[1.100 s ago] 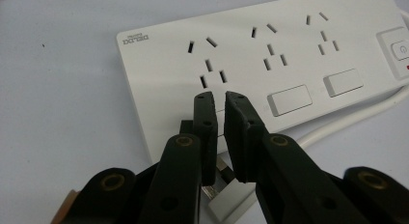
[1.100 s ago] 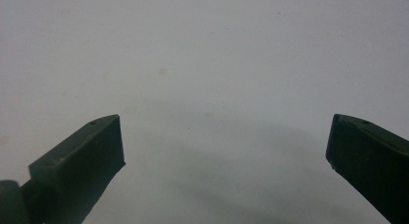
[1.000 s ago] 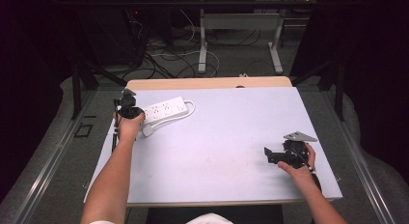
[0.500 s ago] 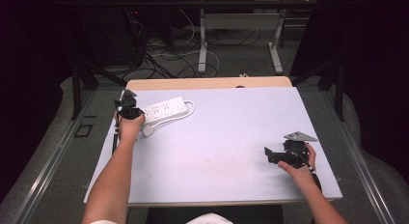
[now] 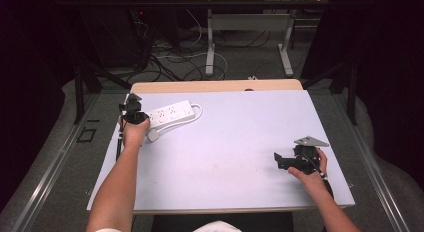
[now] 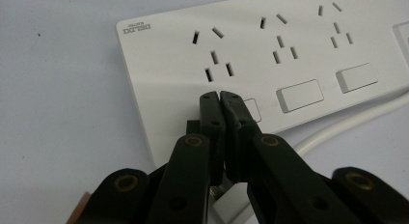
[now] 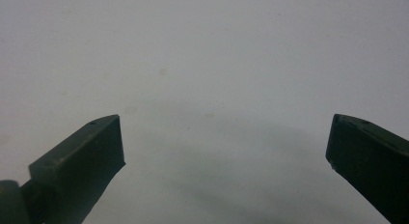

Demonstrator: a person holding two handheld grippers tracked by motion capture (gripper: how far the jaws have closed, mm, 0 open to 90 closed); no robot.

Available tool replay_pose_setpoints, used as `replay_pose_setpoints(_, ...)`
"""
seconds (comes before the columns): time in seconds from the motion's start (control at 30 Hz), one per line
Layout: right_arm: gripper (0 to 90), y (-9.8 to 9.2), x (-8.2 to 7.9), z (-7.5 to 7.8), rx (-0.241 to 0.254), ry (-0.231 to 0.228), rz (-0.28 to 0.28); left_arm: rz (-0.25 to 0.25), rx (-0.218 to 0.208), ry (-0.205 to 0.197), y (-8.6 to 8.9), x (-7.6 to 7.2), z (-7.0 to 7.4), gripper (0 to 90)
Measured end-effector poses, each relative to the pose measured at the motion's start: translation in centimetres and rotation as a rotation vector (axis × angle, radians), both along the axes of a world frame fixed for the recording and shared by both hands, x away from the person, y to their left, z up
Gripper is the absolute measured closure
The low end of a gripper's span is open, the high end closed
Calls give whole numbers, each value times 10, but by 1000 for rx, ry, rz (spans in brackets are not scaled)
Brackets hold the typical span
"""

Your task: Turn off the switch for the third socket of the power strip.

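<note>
A white power strip (image 5: 170, 113) lies at the far left of the pale worktop (image 5: 235, 157), running slantwise with its near end just beside the worktop's left edge and its far end toward the wooden strip along the back edge. Its white cable (image 5: 192, 116) loops off the far end and comes back along the strip's near side to a plug (image 5: 153, 136) lying by the person's left hand (image 5: 134, 132). The left tool (image 5: 133, 111) sits at the strip's near end; in the left gripper view its two black jaws are pressed together with nothing between them, and the left tool's tip (image 6: 220, 99) lies over the first rocker switch (image 6: 252, 110) in the row (whether it actually touches the switch cannot be told). Two more switches (image 6: 301, 95) and three sets of socket slots (image 6: 215, 55) run on beyond it. The right tool (image 5: 283, 161) rests low near the worktop's right front corner, held by the right hand (image 5: 311, 168), close to the right edge and well apart from the strip. In the right gripper view its jaws are spread wide over bare surface. Between the two hands the whole middle and front of the worktop is open, unbroken surface out to the front edge.
</note>
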State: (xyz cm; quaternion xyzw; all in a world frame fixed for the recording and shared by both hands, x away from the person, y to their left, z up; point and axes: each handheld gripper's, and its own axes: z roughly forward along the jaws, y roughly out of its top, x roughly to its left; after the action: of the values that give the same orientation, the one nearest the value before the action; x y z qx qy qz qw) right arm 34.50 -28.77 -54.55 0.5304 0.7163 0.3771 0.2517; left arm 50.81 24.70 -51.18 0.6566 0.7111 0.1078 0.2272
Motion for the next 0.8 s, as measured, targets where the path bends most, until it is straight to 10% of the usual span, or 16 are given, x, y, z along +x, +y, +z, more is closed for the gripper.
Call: replay_pose_setpoints(0.8,0,0,0,0,7,2,-6,29,-48,-17,7,-3,-5,896)
